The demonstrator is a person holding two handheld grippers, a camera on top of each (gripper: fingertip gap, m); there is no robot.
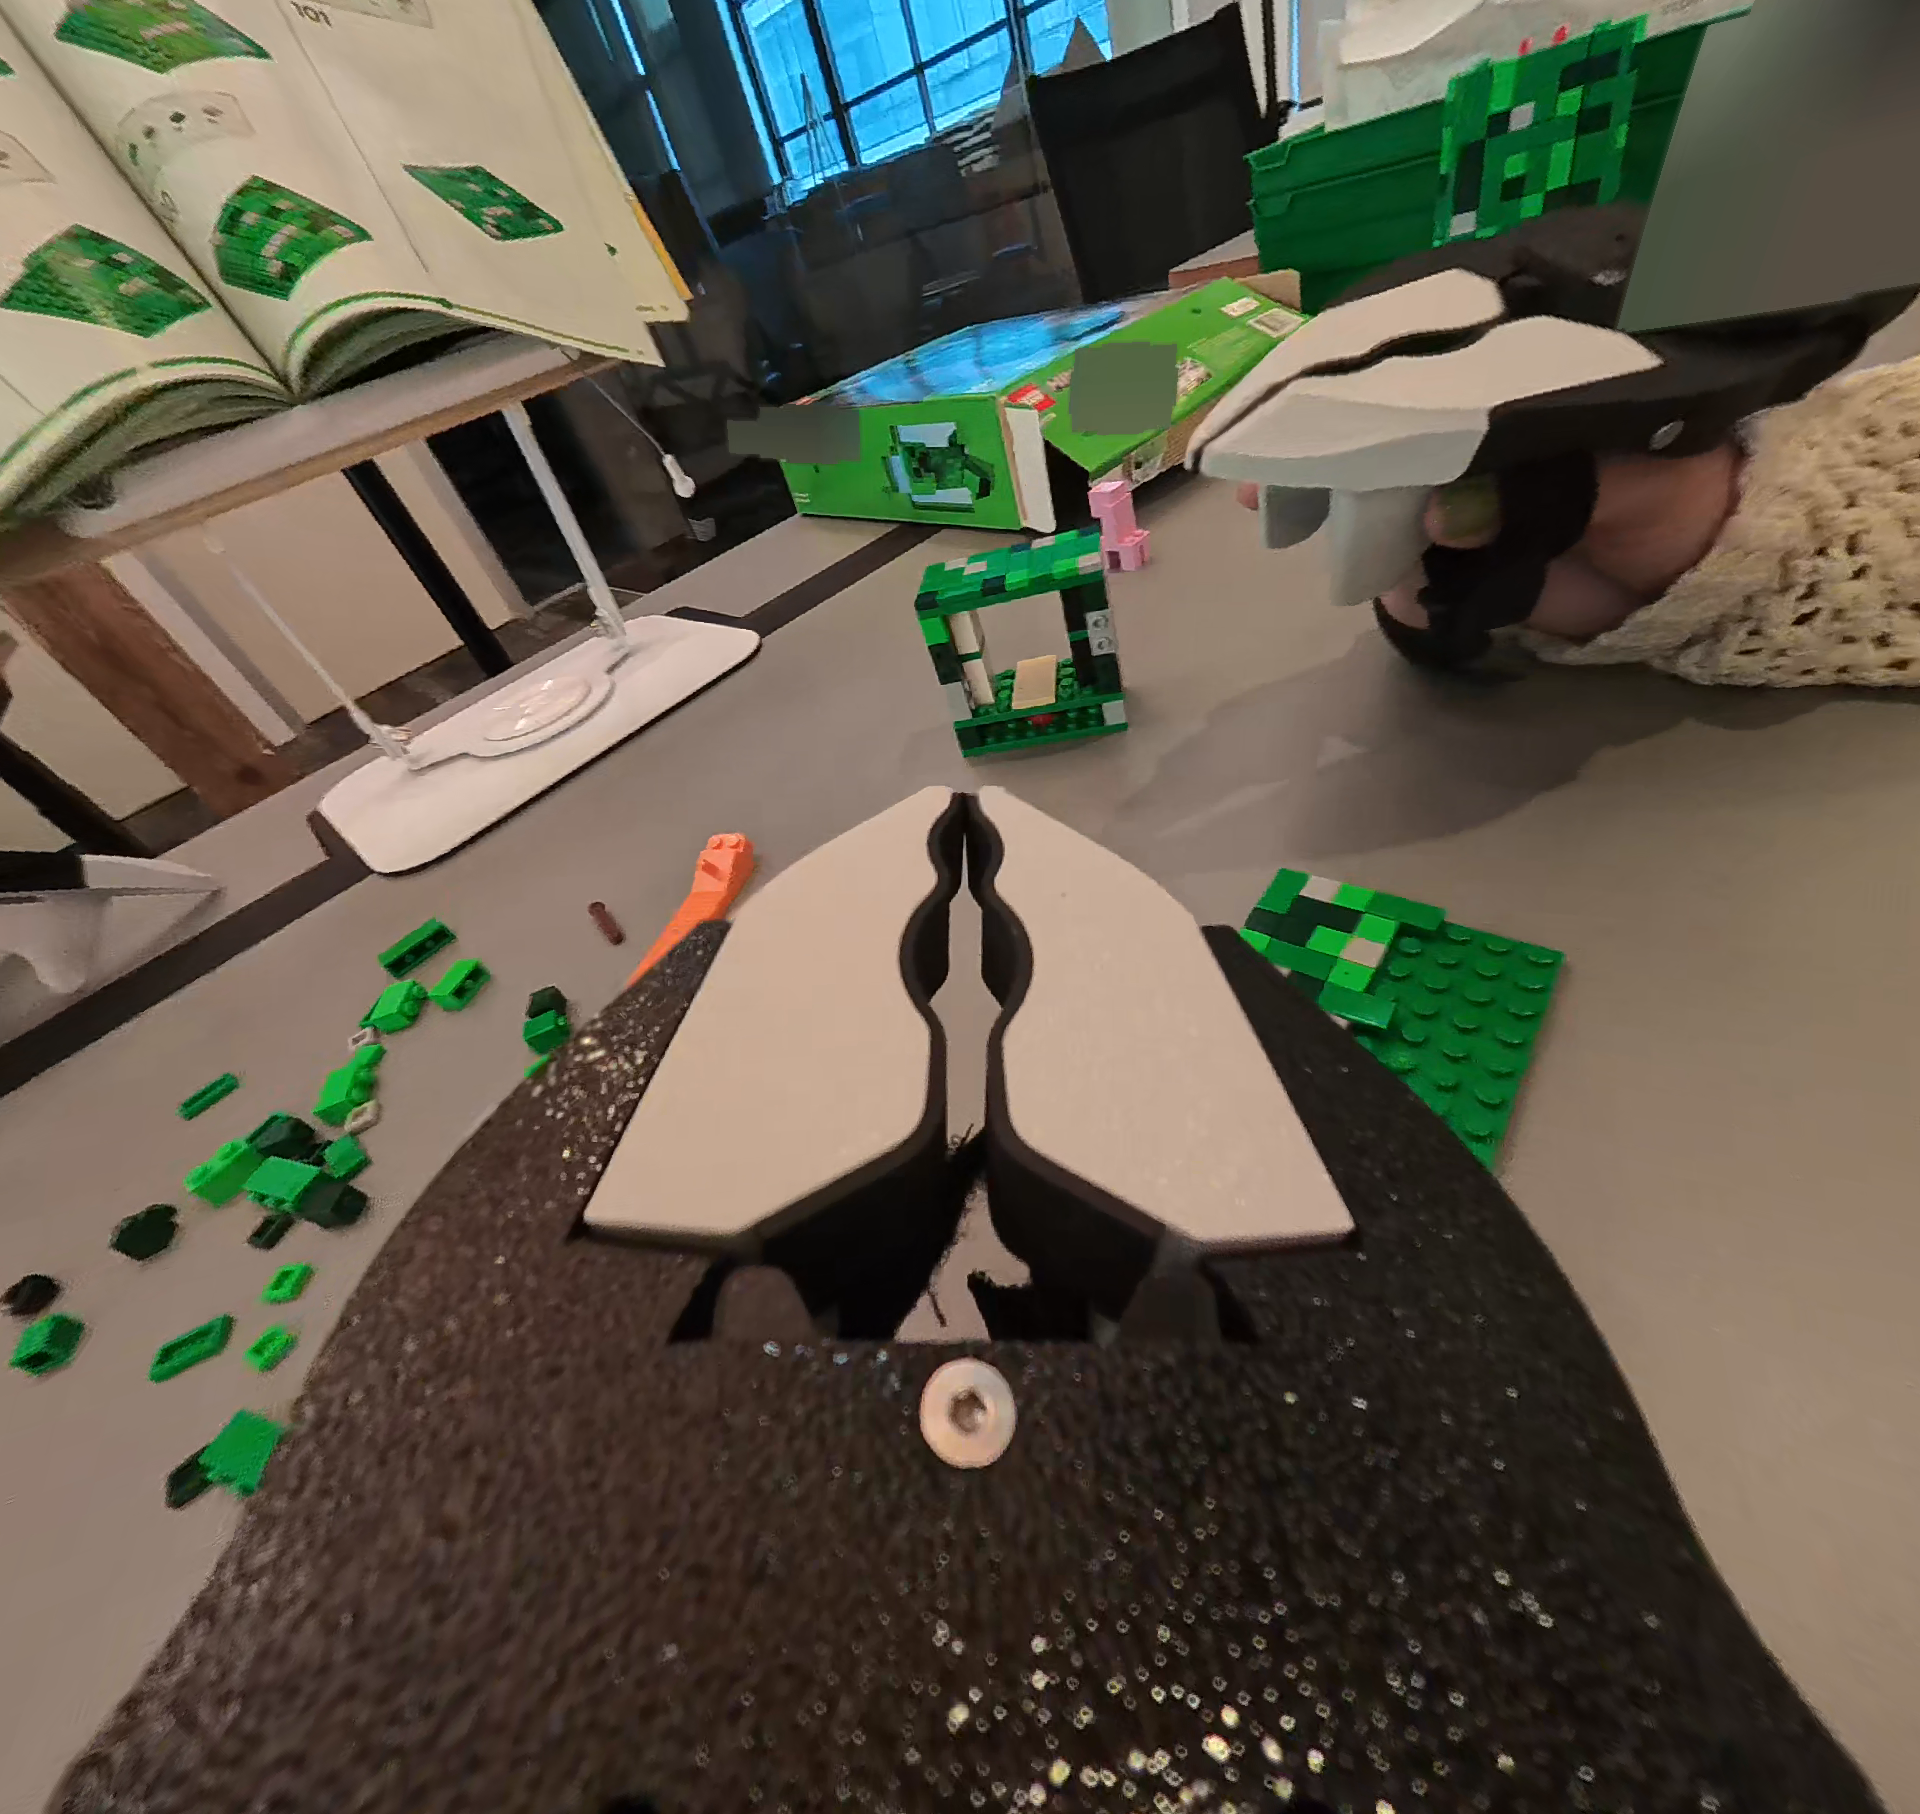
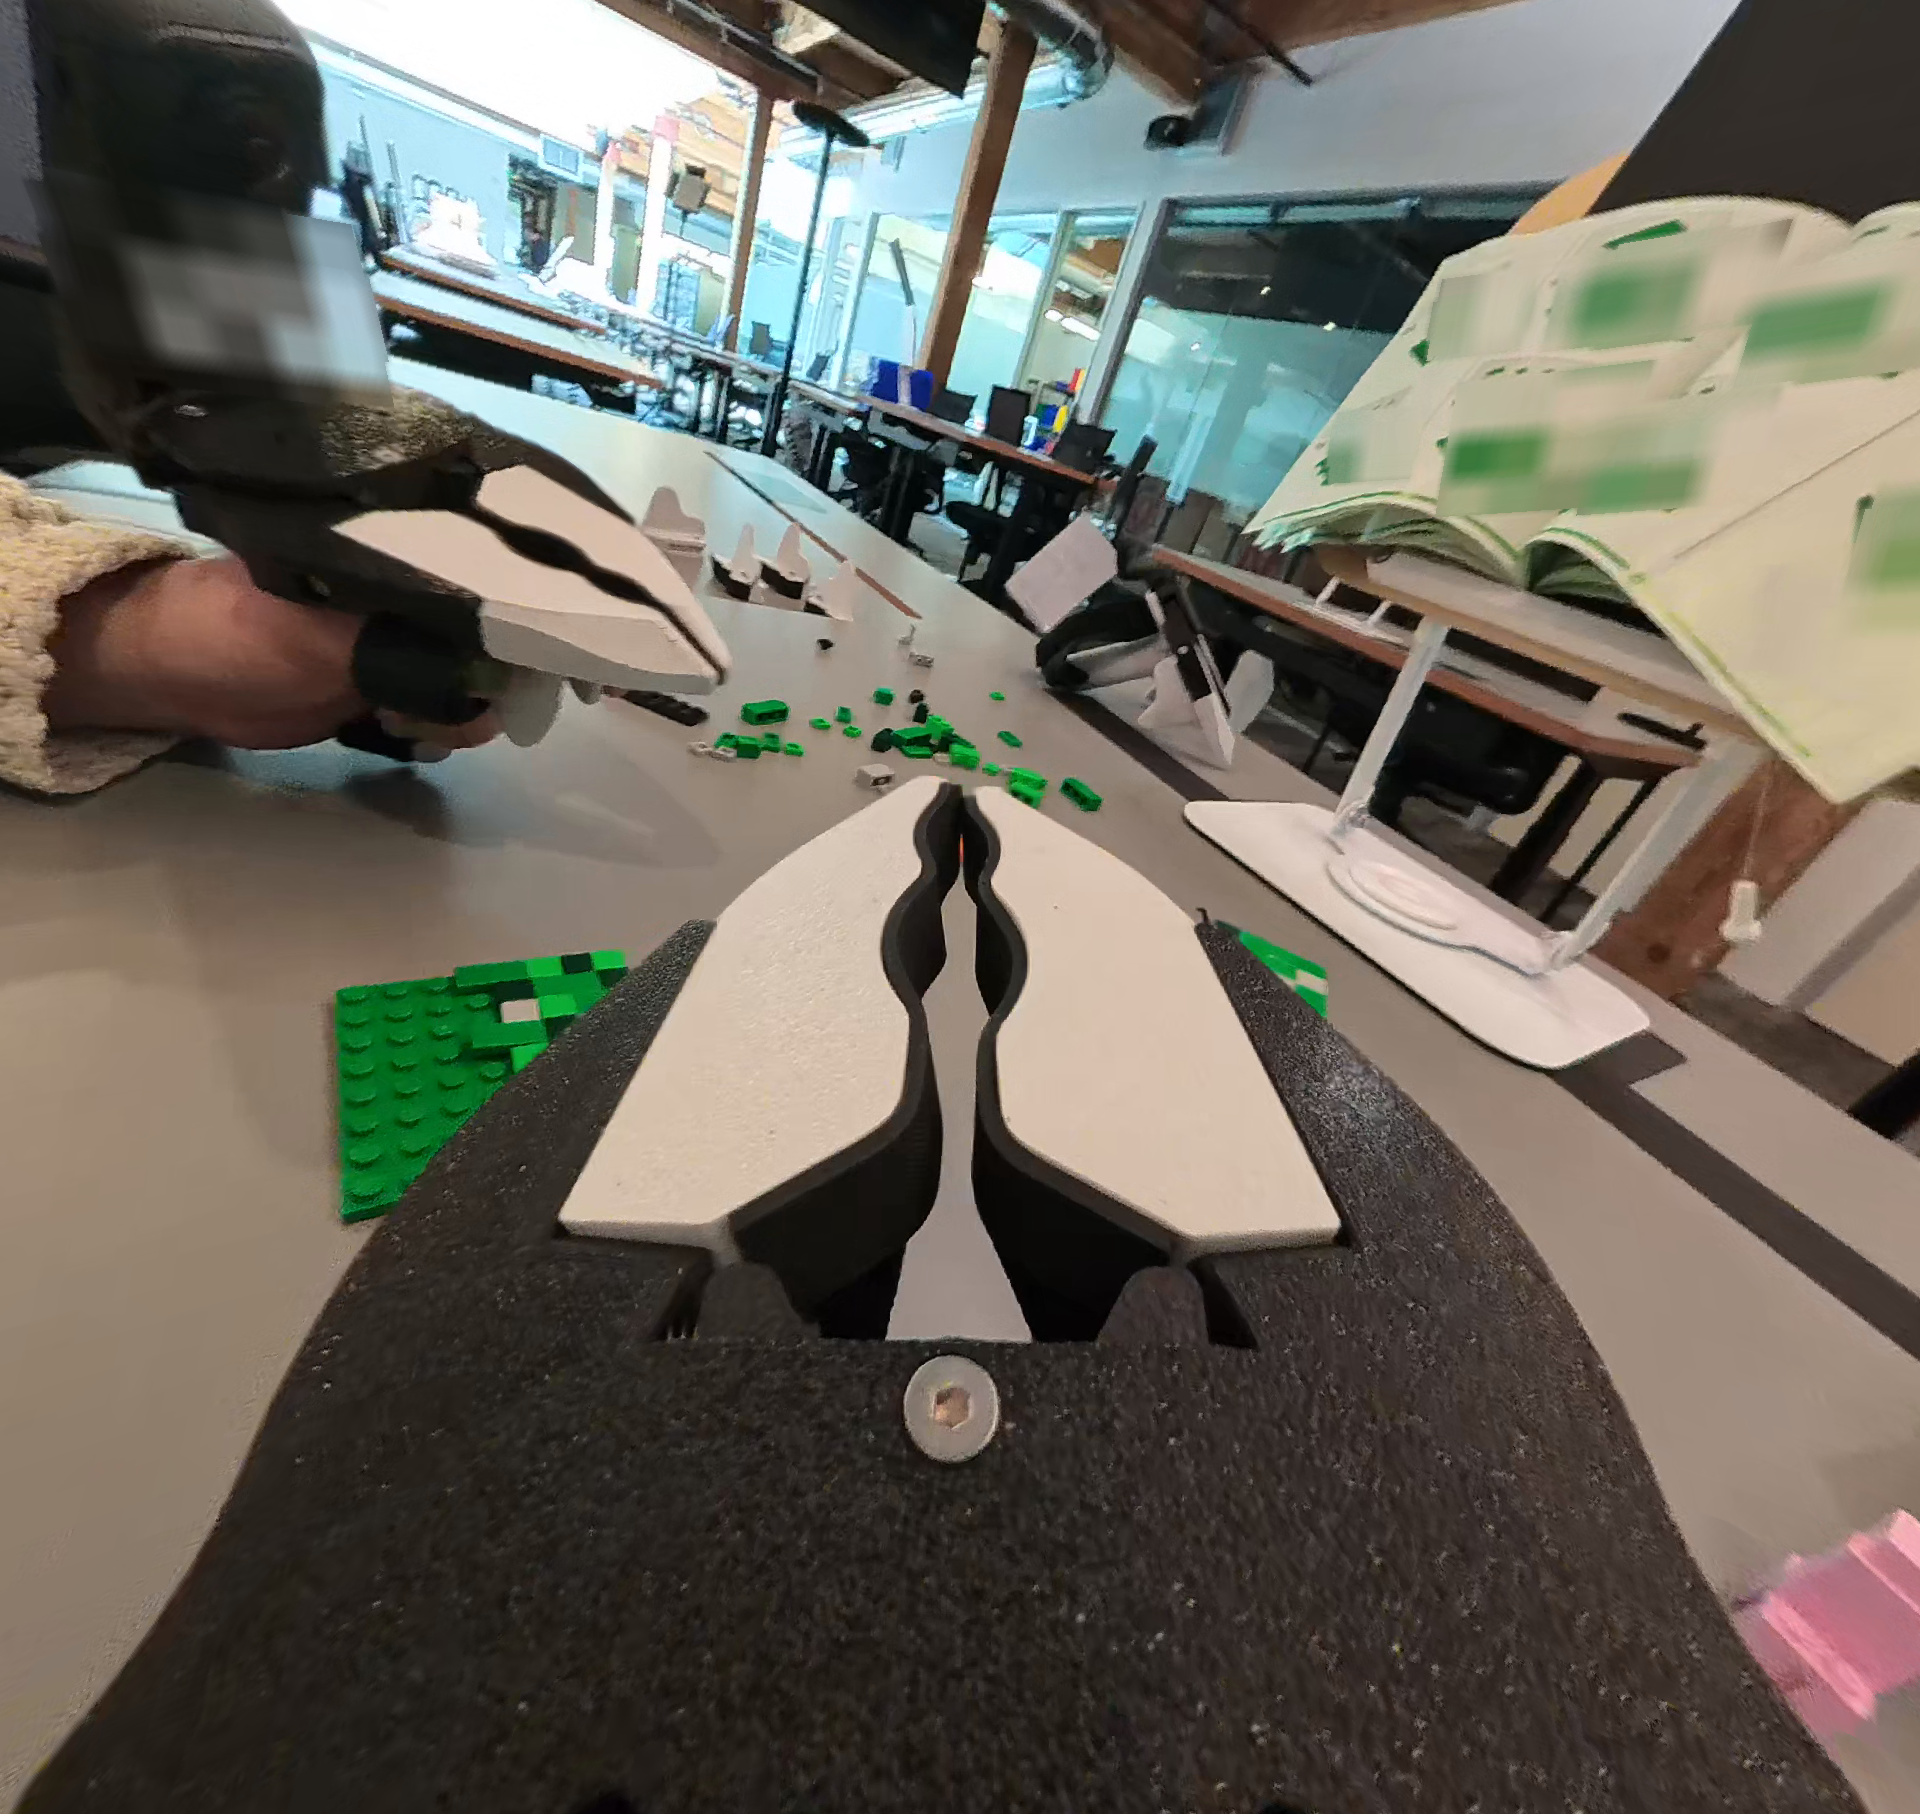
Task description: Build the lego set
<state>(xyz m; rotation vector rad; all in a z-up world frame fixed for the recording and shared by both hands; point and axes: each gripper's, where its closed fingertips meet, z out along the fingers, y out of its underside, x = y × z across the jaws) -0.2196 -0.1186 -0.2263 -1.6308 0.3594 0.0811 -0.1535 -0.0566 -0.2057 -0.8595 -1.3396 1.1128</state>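
Observation:
My left gripper (image 1: 964,800) is shut and empty, above the grey table. A green baseplate (image 1: 1455,1026) with a patch of mixed green tiles lies just right of it. A green open-frame build (image 1: 1023,652) stands ahead of it. Loose green bricks (image 1: 301,1151) lie scattered to its left. My right gripper (image 1: 1205,455) is shut, held in a hand at the far right. In the right wrist view my right gripper (image 2: 961,796) is shut, with the baseplate (image 2: 416,1068) to its left, the loose bricks (image 2: 935,736) ahead, and the left gripper (image 2: 717,668) shut at the left.
An orange brick separator (image 1: 717,881) lies left of my left gripper. A pink pig figure (image 1: 1117,528) and the green set box (image 1: 987,434) sit behind the frame. An open instruction book (image 1: 260,154) rests on a stand with a white base (image 1: 540,725). One gripper's finger ends stand about 10 cm off the other's.

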